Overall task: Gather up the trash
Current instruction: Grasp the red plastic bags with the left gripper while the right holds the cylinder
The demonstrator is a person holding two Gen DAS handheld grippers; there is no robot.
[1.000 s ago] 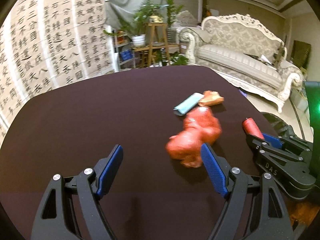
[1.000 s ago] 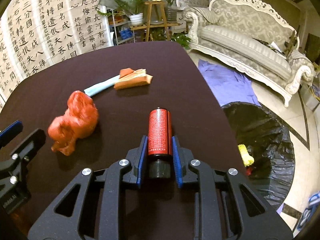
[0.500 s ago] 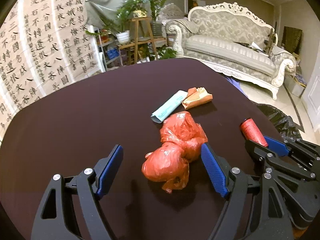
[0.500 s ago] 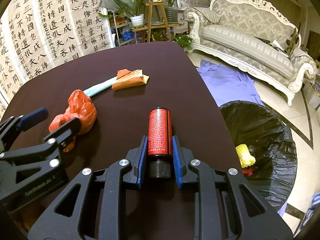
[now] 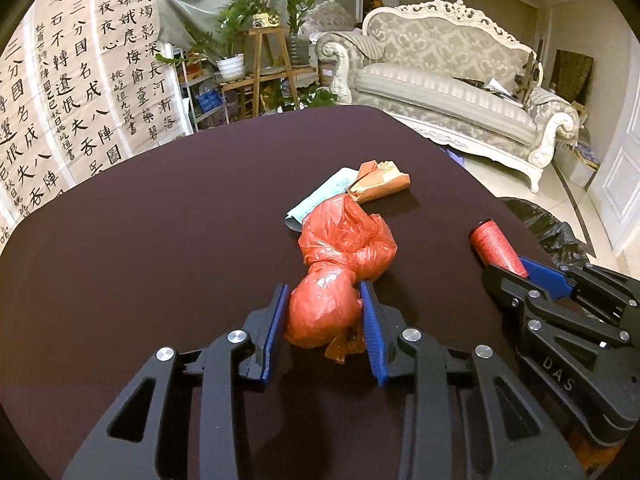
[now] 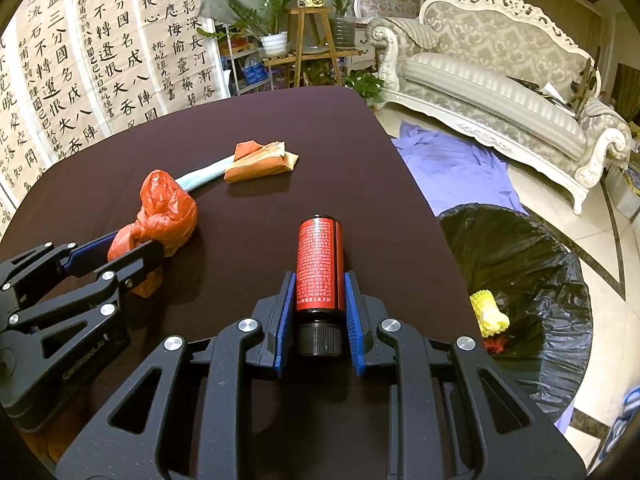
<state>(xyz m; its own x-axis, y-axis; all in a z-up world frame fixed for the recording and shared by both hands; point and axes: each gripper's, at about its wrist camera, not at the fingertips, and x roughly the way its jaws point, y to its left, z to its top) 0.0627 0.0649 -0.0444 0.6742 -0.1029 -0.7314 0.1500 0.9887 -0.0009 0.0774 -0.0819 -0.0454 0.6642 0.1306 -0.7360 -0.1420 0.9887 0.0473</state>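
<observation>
My left gripper (image 5: 323, 292) is shut on the near end of a crumpled red plastic bag (image 5: 344, 248) lying on the dark table (image 5: 160, 240). The bag also shows in the right wrist view (image 6: 166, 210), with the left gripper (image 6: 132, 246) clamped on it. My right gripper (image 6: 319, 280) is shut on a red bottle with a black cap (image 6: 319, 264), held just above the table; it shows in the left wrist view (image 5: 498, 246). A pale blue packet (image 5: 320, 196) and an orange wrapper (image 5: 380, 182) lie beyond the bag.
A black-lined trash bin (image 6: 520, 280) stands on the floor right of the table, with a yellow item (image 6: 488, 314) inside. A purple cloth (image 6: 456, 168) lies on the floor. A white sofa (image 6: 500, 80) and plant stand (image 6: 312, 32) are behind.
My left gripper moved forward around the red bag and closed on its near end. My right gripper kept its hold on the red bottle and barely moved.
</observation>
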